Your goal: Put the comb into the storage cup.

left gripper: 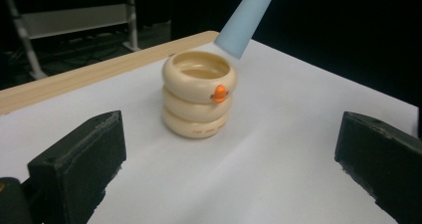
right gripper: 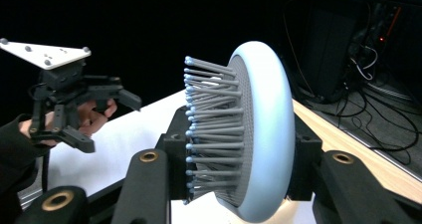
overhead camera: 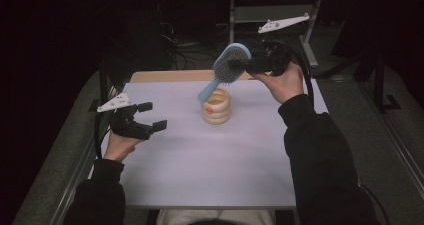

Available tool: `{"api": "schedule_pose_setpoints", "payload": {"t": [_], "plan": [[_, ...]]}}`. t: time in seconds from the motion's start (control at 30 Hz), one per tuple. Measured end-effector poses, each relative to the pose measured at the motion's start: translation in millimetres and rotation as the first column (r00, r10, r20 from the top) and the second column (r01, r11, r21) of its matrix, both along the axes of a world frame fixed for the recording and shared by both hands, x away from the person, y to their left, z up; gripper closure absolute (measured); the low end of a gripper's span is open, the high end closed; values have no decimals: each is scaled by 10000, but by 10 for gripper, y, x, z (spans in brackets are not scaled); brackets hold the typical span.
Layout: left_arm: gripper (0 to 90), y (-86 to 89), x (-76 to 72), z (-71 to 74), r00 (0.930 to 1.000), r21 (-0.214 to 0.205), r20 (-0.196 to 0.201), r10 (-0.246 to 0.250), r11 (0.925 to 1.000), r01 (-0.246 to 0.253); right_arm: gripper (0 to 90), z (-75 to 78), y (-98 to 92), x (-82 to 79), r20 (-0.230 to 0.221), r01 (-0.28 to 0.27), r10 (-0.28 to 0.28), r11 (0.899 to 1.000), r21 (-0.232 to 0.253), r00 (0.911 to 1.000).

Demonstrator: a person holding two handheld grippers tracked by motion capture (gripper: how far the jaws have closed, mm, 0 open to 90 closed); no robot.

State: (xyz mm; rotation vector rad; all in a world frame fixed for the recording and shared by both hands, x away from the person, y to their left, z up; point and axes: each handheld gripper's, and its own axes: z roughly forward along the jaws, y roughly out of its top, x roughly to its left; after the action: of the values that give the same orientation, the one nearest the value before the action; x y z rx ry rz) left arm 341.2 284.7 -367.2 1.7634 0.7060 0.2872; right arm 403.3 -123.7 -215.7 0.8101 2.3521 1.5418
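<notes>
My right gripper [overhead camera: 235, 65] is shut on the head of a light blue hairbrush [overhead camera: 231, 64], held up over the far side of the table. In the right gripper view the pads clamp the brush [right gripper: 263, 129] across its head, bristles facing left. The handle [left gripper: 246, 17] slants down and ends just above the rim of a cream ringed cup [overhead camera: 216, 106] with an orange dot. The cup [left gripper: 199, 97] stands upright and looks hollow. My left gripper [overhead camera: 154, 116] is open at the table's left, jaws wide apart and pointed at the cup, with nothing between them.
A white sheet [overhead camera: 210, 165] covers the table, with a wooden strip [overhead camera: 165, 76] along the far edge. Behind it stand a metal frame [overhead camera: 270, 15] and loose cables [right gripper: 368, 84] on a dark floor. The person's sleeves come in from the bottom.
</notes>
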Motion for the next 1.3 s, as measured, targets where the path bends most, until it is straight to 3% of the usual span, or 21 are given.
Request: {"api": "schedule_pose_setpoints", "payload": {"t": [0.2, 0.5, 0.77, 0.93, 1.1, 1.3], "plan": [[0, 210, -71, -120, 9989, -395, 118, 444, 9983, -439, 556, -3, -42, 70, 59, 181, -181, 9998, 28, 9998], [0, 371, -144, -245, 9975, -324, 214, 679, 9972, -672, 555, -40, -85, 145, 37, 438, -438, 9990, -74, 9990], [0, 476, -230, -375, 9963, 32, 233, 827, 9966, -828, 555, -72, -128, 198, -40, 639, -641, 9977, -221, 9979], [0, 550, -272, -433, 9957, 89, 299, 880, 9961, -883, 554, -116, -130, 255, -105, 759, -764, 9962, -437, 9970], [0, 618, -287, -511, 9950, 199, 41, 1000, 9948, -1001, 554, -171, -99, 320, -216, 861, -876, 9944, -618, 9959], [0, 630, -304, -536, 9949, 178, 142, 998, 9948, -1001, 554, -258, -15, 407, -383, 888, -930, 9910, -1006, 9949]]}}
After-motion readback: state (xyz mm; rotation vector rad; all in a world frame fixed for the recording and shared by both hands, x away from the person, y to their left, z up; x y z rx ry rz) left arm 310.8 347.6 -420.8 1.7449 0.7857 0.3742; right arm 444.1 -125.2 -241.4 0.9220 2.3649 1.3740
